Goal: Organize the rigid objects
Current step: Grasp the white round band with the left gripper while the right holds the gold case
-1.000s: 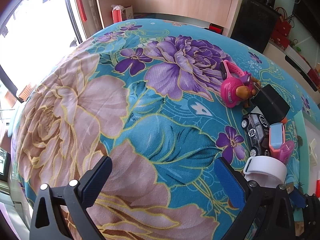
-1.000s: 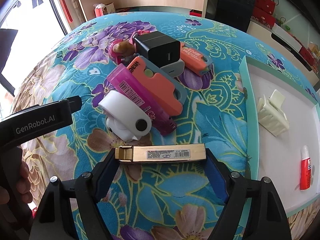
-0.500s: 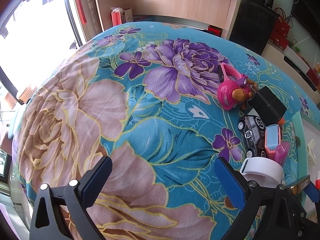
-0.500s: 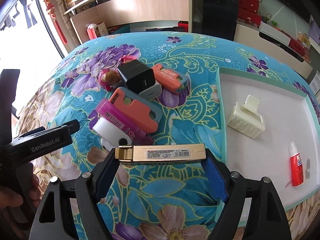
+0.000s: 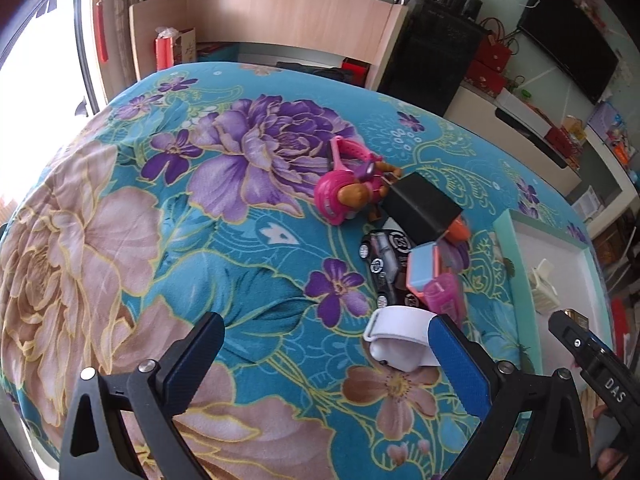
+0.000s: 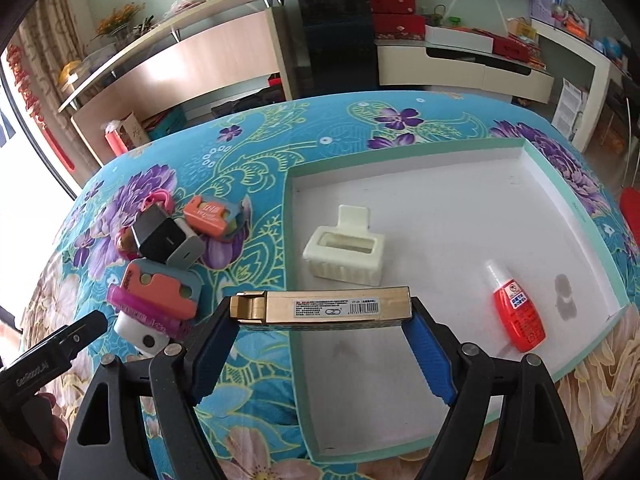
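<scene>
My right gripper (image 6: 320,332) is shut on a gold bar-shaped box (image 6: 320,306), held crosswise above the near left edge of the white tray with the teal rim (image 6: 290,240). In the tray lie a cream plastic holder (image 6: 344,254) and a red bottle (image 6: 516,316). My left gripper (image 5: 326,350) is open and empty above the floral cloth. A pile sits to its right: pink toy (image 5: 344,194), black cube (image 5: 420,206), toy car (image 5: 382,260), blue-and-coral case (image 5: 420,270), pink tube (image 5: 444,294), white item (image 5: 400,340). The pile shows in the right wrist view (image 6: 168,256).
The floral cloth (image 5: 160,220) covers the whole table. An orange case (image 6: 210,216) lies beside the pile near the tray's left rim. Shelves, a black cabinet (image 6: 336,36) and a low white unit stand beyond the table's far edge.
My right gripper has carried the gold box rightward from over the cloth beside the pile to over the tray's left edge. The left gripper has shifted slightly and stays open.
</scene>
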Available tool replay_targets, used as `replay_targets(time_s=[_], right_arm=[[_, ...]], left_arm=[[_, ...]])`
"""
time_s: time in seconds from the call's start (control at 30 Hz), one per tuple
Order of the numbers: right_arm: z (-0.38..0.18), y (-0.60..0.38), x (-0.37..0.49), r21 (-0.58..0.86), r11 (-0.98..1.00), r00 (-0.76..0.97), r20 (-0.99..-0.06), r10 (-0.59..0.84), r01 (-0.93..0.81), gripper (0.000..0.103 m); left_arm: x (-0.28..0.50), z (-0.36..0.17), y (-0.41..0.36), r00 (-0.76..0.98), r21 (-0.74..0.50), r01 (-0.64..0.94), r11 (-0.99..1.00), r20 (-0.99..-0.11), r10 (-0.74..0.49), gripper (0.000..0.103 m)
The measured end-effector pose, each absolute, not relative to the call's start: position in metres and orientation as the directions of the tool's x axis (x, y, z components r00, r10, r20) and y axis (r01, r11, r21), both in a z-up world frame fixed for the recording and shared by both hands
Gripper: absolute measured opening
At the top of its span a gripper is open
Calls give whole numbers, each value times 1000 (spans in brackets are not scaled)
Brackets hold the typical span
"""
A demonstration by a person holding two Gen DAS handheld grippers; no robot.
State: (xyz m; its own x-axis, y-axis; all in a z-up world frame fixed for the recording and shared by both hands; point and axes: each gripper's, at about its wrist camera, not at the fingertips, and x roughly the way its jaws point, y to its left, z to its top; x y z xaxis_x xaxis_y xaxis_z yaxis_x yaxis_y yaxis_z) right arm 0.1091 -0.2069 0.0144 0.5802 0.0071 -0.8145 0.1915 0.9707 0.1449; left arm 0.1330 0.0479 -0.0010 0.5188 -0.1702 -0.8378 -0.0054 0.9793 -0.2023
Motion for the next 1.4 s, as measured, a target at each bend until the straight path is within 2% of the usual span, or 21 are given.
replay_targets(time_s=[0.37,0.63,0.67,0.8,0.83,0.87,0.97,1.4], right_arm=[[11,-209,109,139,970,570,-822,1,198,83],[9,-208,110,137,972,564,-826,5,192,83],[9,-208,110,137,972,564,-826,5,192,83],[9,-207,111,137,972,562,-827,6,192,83],[9,-207,111,137,972,562,-827,6,191,83],[8,-207,111,136,972,561,-828,6,190,83],[8,-206,111,137,972,560,-828,7,190,83],[9,-208,111,142,971,564,-826,11,190,83]], left_arm=[[134,-7,5,499,-159,140,977,-841,-208,103],[139,-24,-9,446,-152,179,972,-868,-218,87],[140,-26,-11,439,-153,183,971,-871,-220,83],[139,-27,-13,444,-146,193,970,-869,-219,81],[139,-27,-13,444,-147,197,969,-868,-222,78],[139,-27,-14,442,-147,202,968,-869,-224,71],[138,-27,-15,441,-137,214,967,-870,-221,67],[131,-7,-7,489,-140,220,965,-840,-234,66]])
